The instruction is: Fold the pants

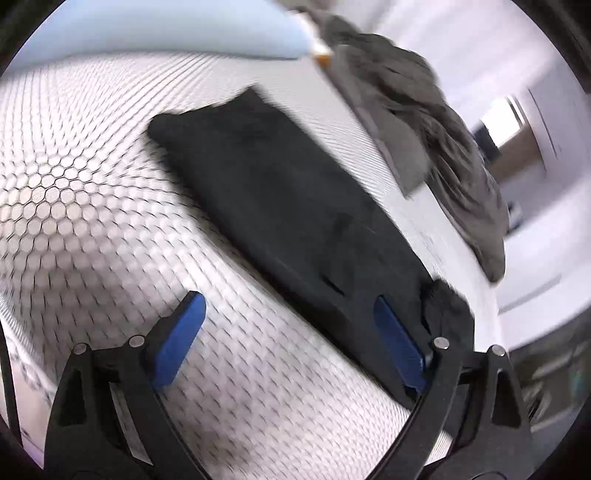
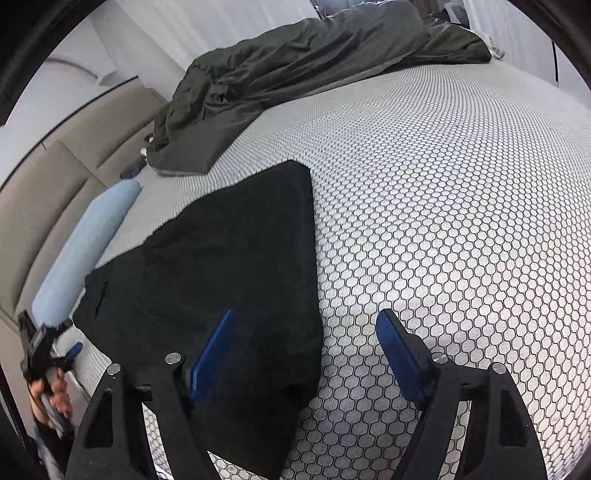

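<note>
Black pants (image 1: 280, 199) lie folded flat on the honeycomb-patterned mattress (image 1: 92, 206). My left gripper (image 1: 288, 306) is open and empty, hovering over the near end of the pants, its right finger above the fabric edge. In the right wrist view the pants (image 2: 229, 258) lie as a long dark panel. My right gripper (image 2: 306, 325) is open and empty, straddling the pants' right edge, its left finger over the fabric. The left gripper (image 2: 64, 356) also shows at far left in a hand.
A rumpled dark grey duvet (image 2: 295, 70) lies along the far side of the mattress (image 2: 443, 221). A light blue pillow (image 2: 85, 251) lies by the beige headboard (image 2: 55, 184). The duvet (image 1: 424, 129) and pillow (image 1: 166, 26) also show in the left wrist view.
</note>
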`<move>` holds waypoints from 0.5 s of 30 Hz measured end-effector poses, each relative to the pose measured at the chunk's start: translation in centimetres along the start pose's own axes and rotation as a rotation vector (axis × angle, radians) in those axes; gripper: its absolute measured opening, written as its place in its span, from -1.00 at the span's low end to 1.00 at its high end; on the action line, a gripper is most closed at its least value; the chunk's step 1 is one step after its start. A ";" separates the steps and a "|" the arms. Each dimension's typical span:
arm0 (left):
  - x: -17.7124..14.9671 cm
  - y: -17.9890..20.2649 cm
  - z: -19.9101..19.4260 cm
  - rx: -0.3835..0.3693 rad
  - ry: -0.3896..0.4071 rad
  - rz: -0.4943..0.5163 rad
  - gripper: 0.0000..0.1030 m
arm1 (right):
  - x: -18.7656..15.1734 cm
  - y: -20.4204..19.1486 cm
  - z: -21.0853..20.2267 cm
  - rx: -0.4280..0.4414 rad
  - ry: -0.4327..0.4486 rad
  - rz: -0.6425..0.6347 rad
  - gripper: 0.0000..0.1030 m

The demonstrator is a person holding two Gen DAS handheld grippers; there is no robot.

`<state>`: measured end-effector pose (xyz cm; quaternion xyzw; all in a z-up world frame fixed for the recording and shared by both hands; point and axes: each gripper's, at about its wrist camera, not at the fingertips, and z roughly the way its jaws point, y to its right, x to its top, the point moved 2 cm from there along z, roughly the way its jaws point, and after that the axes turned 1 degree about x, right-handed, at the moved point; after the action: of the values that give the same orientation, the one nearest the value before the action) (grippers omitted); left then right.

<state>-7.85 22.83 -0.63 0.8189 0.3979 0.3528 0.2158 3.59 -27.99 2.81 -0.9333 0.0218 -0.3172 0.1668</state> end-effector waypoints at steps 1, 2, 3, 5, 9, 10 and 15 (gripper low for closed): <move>1.0 -1.1 0.2 -0.024 0.009 -0.043 0.77 | -0.4 -0.2 -0.2 -0.010 0.000 -0.017 0.56; 1.7 -1.5 0.2 -0.032 0.031 -0.080 0.77 | -1.1 -1.0 -0.1 -0.014 0.001 -0.029 0.56; 2.8 -1.3 0.8 -0.030 0.044 -0.100 0.77 | -1.2 -1.2 0.0 -0.019 0.000 -0.044 0.57; 4.4 -1.0 1.3 -0.025 0.081 -0.097 0.60 | -1.5 -1.8 0.1 -0.019 -0.003 -0.060 0.57; 5.9 -1.8 2.9 0.072 0.079 -0.140 -0.90 | -1.3 -3.4 2.0 -0.019 -0.013 -0.073 0.57; 5.9 -1.8 2.7 0.076 0.099 -0.131 -0.93 | -1.3 -3.4 2.2 -0.022 -0.013 -0.076 0.57; 5.2 4.4 -0.3 0.147 0.245 0.104 -1.00 | -1.2 -3.0 1.2 -0.016 0.001 -0.068 0.57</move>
<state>-3.58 24.41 4.45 0.8029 0.4029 0.4307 0.0865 3.17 -24.64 2.19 -0.9346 -0.0074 -0.3230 0.1485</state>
